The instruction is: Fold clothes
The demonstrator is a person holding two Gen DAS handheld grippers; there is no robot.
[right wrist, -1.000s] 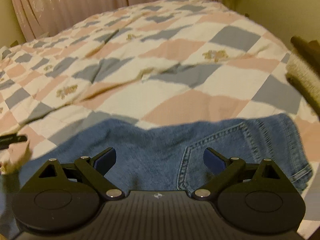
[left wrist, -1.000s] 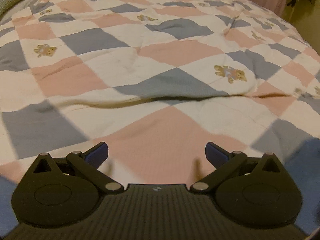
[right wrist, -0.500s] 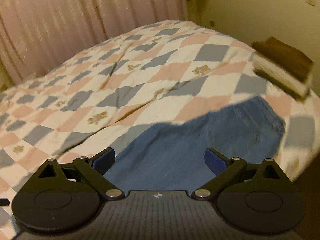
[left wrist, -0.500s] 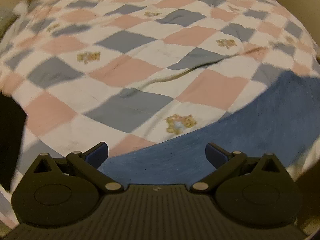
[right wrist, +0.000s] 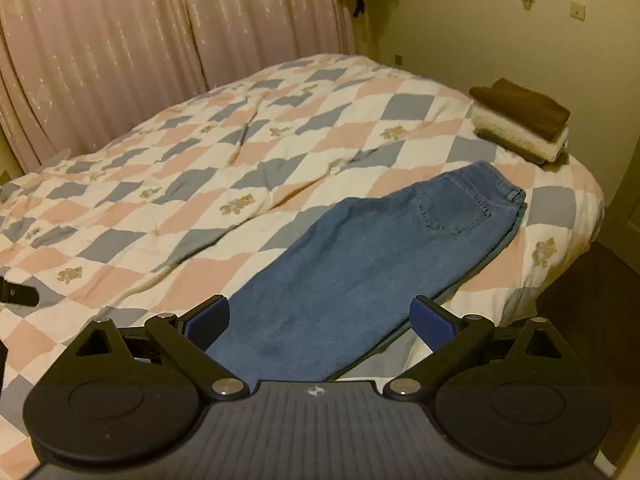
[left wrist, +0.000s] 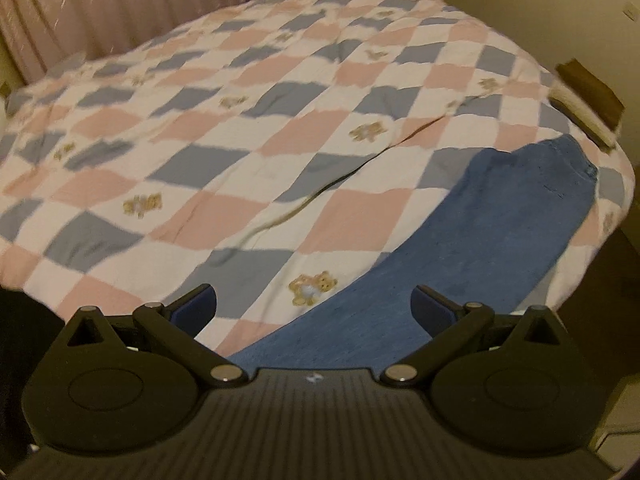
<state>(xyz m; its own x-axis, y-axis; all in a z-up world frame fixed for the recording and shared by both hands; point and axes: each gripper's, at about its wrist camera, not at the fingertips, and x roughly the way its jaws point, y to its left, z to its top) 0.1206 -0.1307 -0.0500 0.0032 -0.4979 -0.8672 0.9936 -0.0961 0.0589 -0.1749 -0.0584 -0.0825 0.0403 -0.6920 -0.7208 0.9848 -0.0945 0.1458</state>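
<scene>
The jeans (right wrist: 372,248) lie folded lengthwise at centre frame, cross folds left, beside stacked folded clothes (right wrist: 520,124) upper right; both grippers (left wrist: 314,308) (right wrist: 320,318) gape empty.

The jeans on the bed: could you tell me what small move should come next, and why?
Probably lower the right gripper onto the near leg end of the jeans to pinch it: both grippers are open and empty, and the jeans lie stretched lengthwise, halved but not yet folded short.

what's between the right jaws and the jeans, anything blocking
Nothing visible. The jeans lie flat on the quilt, directly ahead of the open right gripper. The folded stack sits beyond them, at the bed's far right corner.
</scene>
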